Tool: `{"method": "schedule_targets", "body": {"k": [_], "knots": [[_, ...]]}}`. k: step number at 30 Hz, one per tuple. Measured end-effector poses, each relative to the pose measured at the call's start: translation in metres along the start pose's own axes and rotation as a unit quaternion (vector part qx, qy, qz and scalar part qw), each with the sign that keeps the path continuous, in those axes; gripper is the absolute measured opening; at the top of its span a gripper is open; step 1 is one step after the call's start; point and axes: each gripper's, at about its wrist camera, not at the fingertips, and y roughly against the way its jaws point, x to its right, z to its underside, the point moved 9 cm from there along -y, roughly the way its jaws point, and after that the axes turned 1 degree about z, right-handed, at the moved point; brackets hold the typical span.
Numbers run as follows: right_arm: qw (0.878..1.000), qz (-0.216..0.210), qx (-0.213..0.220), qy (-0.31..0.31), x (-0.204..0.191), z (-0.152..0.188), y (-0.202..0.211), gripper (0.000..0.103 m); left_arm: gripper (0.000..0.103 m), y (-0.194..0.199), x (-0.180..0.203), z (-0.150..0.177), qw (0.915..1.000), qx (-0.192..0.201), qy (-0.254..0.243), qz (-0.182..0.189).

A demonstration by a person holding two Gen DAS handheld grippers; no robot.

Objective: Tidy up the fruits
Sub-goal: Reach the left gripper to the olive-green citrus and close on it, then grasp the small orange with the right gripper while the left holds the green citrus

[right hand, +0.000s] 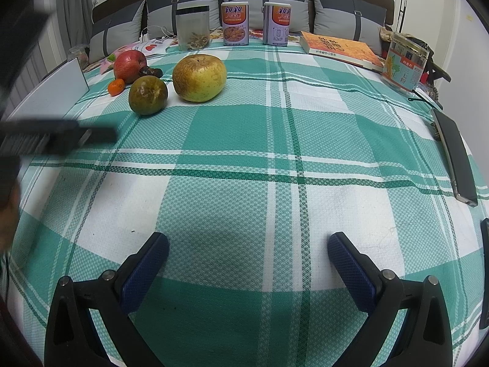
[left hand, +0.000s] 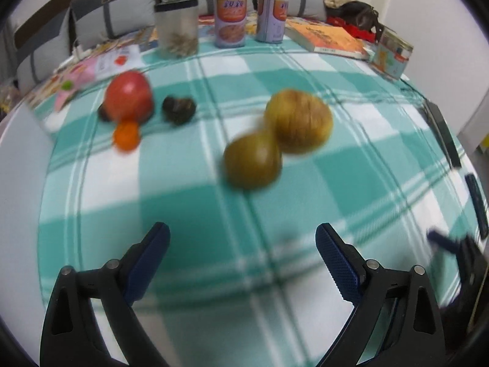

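On the green-and-white checked cloth lie a big yellow pear, a smaller green-brown fruit, a red apple, a small orange tangerine and a dark shrivelled fruit. My left gripper is open, a short way in front of the green-brown fruit, with nothing between its fingers. My right gripper is open too, well back from the fruits over bare cloth. The left wrist view is blurred.
Along the back stand a clear jar, two printed cans, an orange book and a labelled jar. A dark phone lies at the right edge, a white board at the left. Grey cushions sit behind.
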Motion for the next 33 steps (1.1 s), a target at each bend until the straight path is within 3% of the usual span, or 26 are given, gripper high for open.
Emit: {"method": "schedule_targets", "body": {"k": [7, 9, 10, 19, 33], "knots": [[1.0, 0.0, 0.0, 0.0, 0.0, 0.0, 0.0, 0.103, 0.095, -0.029, 0.011, -0.029, 0.9996, -0.005, -0.026, -0.014], [1.0, 0.0, 0.0, 0.0, 0.0, 0.0, 0.0, 0.103, 0.077, -0.031, 0.014, -0.031, 0.9994, -0.003, -0.033, -0.014], [1.0, 0.0, 0.0, 0.0, 0.0, 0.0, 0.0, 0.103, 0.051, -0.035, 0.014, -0.03, 0.9992, -0.01, -0.035, -0.019], [1.0, 0.0, 0.0, 0.0, 0.0, 0.0, 0.0, 0.103, 0.05, -0.009, -0.004, -0.01, 0.9999, 0.007, 0.008, -0.009], [1.0, 0.0, 0.0, 0.0, 0.0, 0.0, 0.0, 0.103, 0.05, 0.066, -0.062, 0.106, 0.9957, 0.002, 0.075, -0.054]]}}
